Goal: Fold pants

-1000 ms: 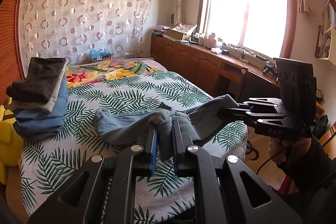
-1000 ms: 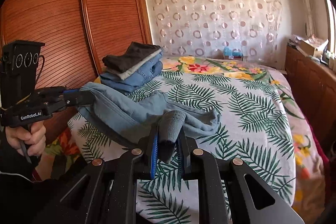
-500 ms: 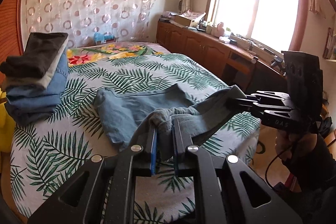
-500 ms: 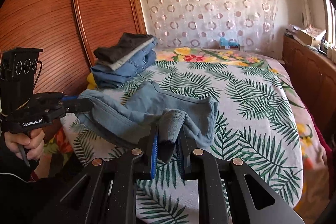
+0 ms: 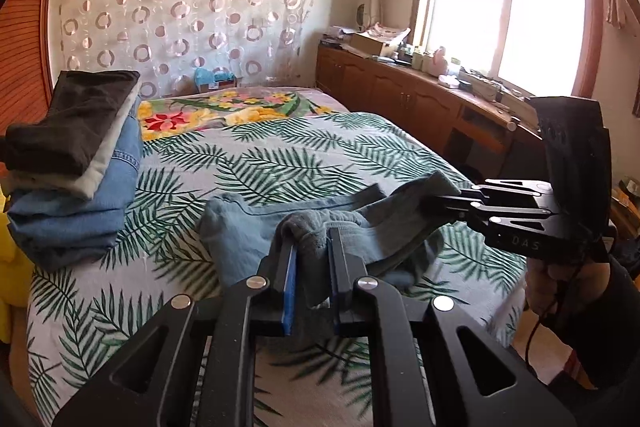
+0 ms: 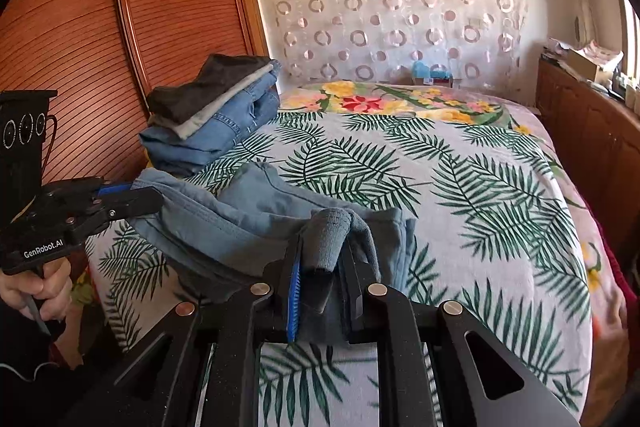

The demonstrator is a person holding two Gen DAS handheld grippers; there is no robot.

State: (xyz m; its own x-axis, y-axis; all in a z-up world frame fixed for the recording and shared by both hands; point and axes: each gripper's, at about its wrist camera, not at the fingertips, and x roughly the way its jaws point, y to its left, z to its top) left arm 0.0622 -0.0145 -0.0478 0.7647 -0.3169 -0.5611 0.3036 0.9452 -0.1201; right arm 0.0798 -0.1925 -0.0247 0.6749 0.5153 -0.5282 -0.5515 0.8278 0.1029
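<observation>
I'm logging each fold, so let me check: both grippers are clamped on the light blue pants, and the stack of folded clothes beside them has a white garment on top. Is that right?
Not quite. Both the left gripper and the right gripper are clamped on the light blue pants, but the stack of folded clothes has a dark, nearly black garment on top; the left wrist view shows it.

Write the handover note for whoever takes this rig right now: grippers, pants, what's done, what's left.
Left gripper: shut on a bunched edge of the pants.
Right gripper: shut on another bunched edge of the same pants.
Pants: light blue, near end lifted between the grippers, the far part lying on the leaf-print bed.
Done: a stack of folded clothes sits at the bed's left side.
Left: lay this fold flat, finish folding, probably add it to the stack.
</observation>
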